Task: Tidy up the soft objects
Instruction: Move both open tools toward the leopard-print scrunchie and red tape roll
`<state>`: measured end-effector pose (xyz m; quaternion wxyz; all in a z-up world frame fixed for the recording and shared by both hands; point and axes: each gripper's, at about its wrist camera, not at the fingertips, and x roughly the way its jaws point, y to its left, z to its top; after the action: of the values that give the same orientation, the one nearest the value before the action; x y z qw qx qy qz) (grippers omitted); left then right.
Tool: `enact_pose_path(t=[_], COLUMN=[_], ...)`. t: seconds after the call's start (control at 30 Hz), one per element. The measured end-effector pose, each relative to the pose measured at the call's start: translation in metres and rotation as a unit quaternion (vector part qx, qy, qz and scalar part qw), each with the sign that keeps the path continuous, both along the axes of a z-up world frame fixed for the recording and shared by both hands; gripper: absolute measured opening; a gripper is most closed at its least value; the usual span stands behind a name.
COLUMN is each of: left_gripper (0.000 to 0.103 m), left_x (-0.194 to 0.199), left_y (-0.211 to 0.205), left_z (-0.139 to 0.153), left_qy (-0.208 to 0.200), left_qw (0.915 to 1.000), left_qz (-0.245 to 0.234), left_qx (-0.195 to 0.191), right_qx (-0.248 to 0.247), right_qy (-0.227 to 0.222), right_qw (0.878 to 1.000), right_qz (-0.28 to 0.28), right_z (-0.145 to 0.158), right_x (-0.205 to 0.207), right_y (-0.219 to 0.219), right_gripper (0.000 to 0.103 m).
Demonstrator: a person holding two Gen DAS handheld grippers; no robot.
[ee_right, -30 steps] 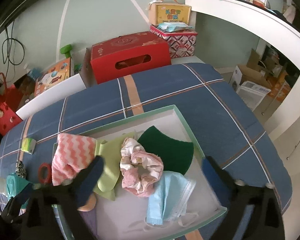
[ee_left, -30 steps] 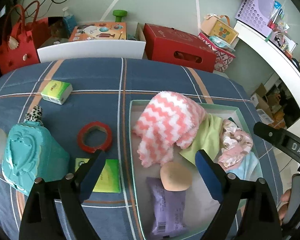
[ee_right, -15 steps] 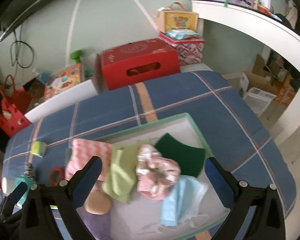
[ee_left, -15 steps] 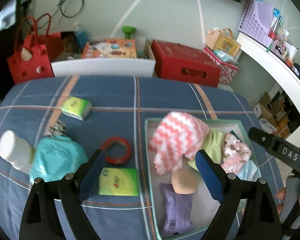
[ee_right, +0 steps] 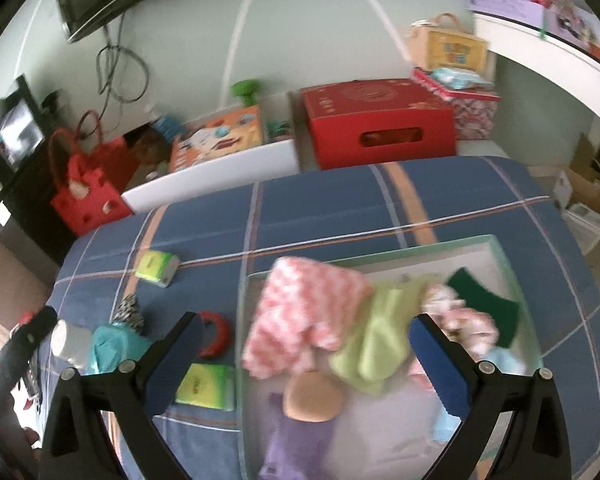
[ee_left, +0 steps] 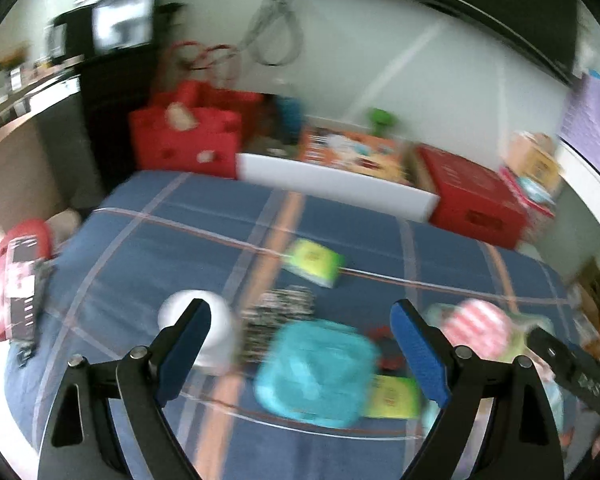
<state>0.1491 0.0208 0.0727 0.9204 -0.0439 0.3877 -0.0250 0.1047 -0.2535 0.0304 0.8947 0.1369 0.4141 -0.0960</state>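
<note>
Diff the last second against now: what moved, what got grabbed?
Nothing grabbed: left gripper and right gripper stay open and empty. Both views swung left; the left one now faces the teal pouch and white roll rather than the tray. Pink zigzag towel and the other items haven't moved.

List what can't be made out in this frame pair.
- Left wrist: motion blur smears everything; the teal item and spotted item can't be identified.
- Right wrist: right gripper fingers cover part of the tray; purple pack cut off by the bottom edge.
- Print on the green packs is unreadable in both views.
</note>
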Motion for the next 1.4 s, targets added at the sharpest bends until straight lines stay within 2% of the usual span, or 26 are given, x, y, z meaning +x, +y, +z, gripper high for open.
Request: enact_pose_path(t=[0.2,0.43,0.57,0.67,0.77,0.97,1.1,1.27,1.4], left_gripper=[0.092,0.092,0.092,0.092,0.092,0.092,0.091,0.091,0.091], left_x=[0.005,0.006,0.016,0.024,0.035,0.075,0.104,0.131,0.15], left_y=[0.065,0.096,0.093,0.088,0.083,0.066,0.054,0.035,0.029], left_z=[-0.006,-0.014,-0.016,-0.016,-0.016,-0.012,-0.021,-0.046,-0.07], left_qy=[0.011,0.022,0.021,0.013,0.029,0.067,0.13,0.221,0.296], left_qw=[0.9954,0.9922,0.9939,0.9953,0.9962,0.9972,0.9883,0.9666,0.9455], left_qz=[0.095,0.122,0.098,0.082,0.055,-0.019,-0.077,-0.129,-0.132], left_qx=[0.01,-0.016,-0.046,-0.05,-0.061,-0.025,-0.017,0.0,-0.033], right_qx=[0.001,0.004,0.008,0.009,0.016,0.032,0.041,0.038,0.059], right_qy=[0.005,0.003,0.009,0.023,0.031,0.046,0.048,0.089,0.129], right_qw=[0.999,0.996,0.995,0.994,0.994,0.992,0.99,0.982,0.973], right_qz=[0.042,0.084,0.1,0.104,0.105,0.112,0.129,0.163,0.182], right_z=[-0.005,-0.01,-0.018,-0.026,-0.032,-0.038,-0.033,-0.04,-0.049], right_x=[0.012,0.026,0.04,0.048,0.055,0.068,0.078,0.1,0.118], right_y=[0.044,0.08,0.09,0.091,0.088,0.081,0.077,0.085,0.086], right_gripper=[0.103,0.103,0.103,0.103,0.103,0.103,0.103,0.102,0.094])
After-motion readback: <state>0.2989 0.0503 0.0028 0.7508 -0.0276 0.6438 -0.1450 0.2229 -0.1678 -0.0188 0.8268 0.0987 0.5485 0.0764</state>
